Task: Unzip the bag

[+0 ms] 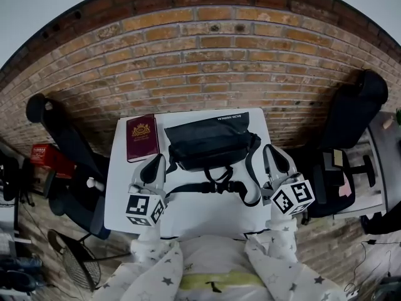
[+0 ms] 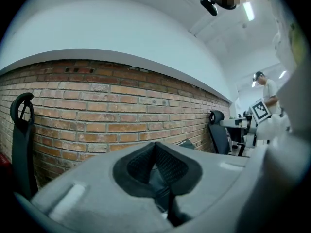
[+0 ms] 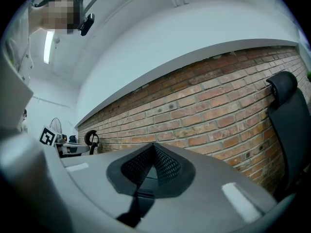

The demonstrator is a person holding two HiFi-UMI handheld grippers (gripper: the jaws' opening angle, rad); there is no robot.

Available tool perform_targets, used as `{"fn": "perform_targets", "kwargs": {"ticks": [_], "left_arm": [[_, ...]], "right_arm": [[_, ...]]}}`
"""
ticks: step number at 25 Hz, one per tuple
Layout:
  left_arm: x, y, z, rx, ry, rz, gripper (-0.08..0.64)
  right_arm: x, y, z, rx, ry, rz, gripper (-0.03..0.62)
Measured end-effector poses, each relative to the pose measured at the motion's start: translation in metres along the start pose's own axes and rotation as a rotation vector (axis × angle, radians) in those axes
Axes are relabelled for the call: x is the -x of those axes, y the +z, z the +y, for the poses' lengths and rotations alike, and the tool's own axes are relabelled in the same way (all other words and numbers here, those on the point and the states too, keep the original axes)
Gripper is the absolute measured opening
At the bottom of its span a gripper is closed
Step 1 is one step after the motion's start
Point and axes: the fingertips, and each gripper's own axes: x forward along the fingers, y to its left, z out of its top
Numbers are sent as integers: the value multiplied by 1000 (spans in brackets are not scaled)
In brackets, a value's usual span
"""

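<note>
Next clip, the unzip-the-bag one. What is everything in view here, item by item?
bag: one, black, on the table toward the wall; its strap is looped in front
book: one, dark red with gold emblem, on the table left of the bag
table: one, white, against the wall
brick wall: one, red-brown, behind the table
office chairs: two, black, left and right of the table
box: one, red, low at far left
fan: one, dark wire guard, floor at lower left
left gripper: one, grey, shut, empty, left of the strap
right gripper: one, grey, shut, empty, right of the strap
sleeves: two, white with grey stars, bottom edge
</note>
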Motion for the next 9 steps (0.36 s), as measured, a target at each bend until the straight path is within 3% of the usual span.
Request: {"fn": "perform_targets", "kwargs": {"ticks": [9], "left_arm": [[-1, 1, -8, 4, -3, -4, -2]], "right_arm": [[11, -4, -10, 14, -26, 0, 9]]}}
